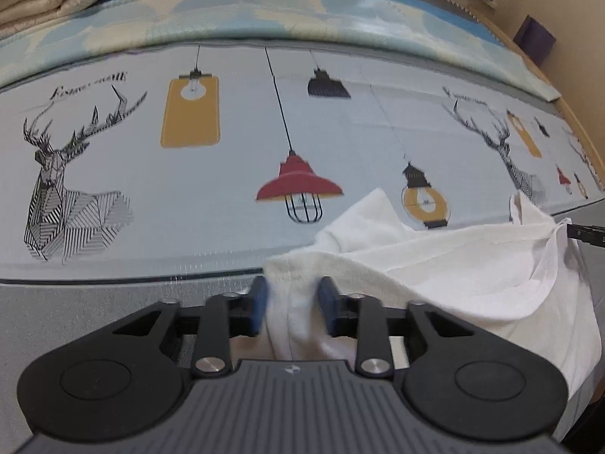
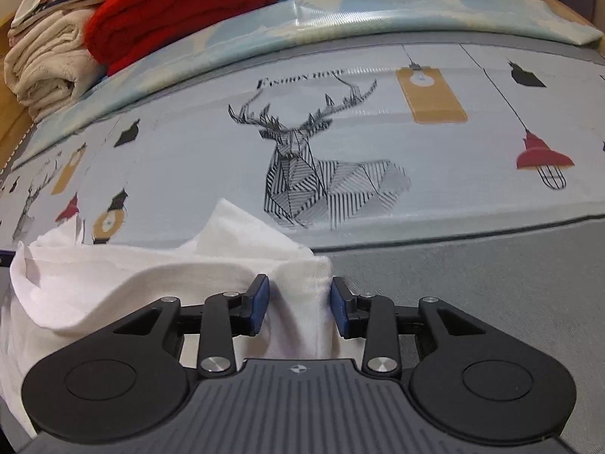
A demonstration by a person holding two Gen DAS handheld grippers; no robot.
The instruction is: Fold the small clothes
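Here the left gripper (image 1: 291,302) pinches one bunched corner of the white garment (image 1: 446,265) and the right gripper (image 2: 300,302) pinches the other, both jaws narrowed onto cloth. Its long axis stretches sideways between them, over the deer-printed sheet (image 2: 378,196).

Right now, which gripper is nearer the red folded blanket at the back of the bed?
Neither is close. In the right gripper's view the red blanket looks a bit nearer than in the left gripper's. Both grip the white garment at the front.
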